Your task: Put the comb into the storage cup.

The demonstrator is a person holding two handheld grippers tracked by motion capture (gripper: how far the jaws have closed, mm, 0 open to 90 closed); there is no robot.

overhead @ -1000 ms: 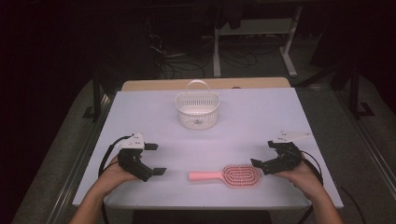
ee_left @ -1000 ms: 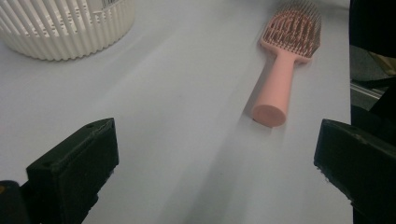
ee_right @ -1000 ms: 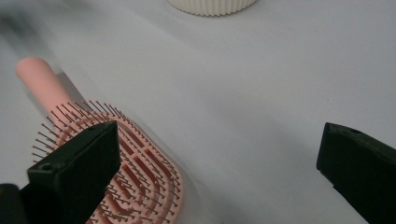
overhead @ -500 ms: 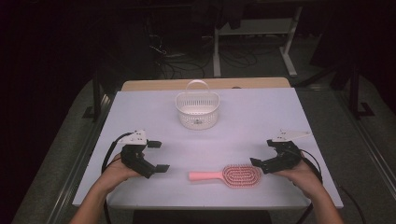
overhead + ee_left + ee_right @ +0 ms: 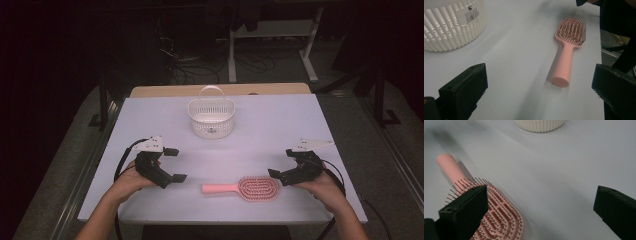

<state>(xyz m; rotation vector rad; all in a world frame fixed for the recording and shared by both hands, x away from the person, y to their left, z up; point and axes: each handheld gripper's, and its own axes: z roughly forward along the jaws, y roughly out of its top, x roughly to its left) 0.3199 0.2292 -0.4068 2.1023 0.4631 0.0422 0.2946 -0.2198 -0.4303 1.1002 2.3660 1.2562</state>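
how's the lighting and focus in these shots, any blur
High view: the table is evenly lit, the room behind is dark. Left gripper view: the hairbrush is fairly sharp and casts a soft shadow. Right gripper view: the near bristles are sharp, the basket slightly soft.

Hairbrush (image 5: 243, 187): pink plastic, smooth matt handle, head set with thin stiff bristles on a slotted pink pad; lies at 6 o'clock on the counter (image 5: 300, 125), whose top is a pale lilac-white sheet, smooth and matt with a faint sheen, with a strip of light wood at its 12 o'clock edge. Basket (image 5: 211, 117): cream-white ribbed plastic, slatted wall, slightly glossy, with a printed paper label on the wall. Left tool (image 5: 172, 165) and right tool (image 5: 282, 164): black matt plastic jaws with dull flat faces, each carrying a grey matt plate on top.
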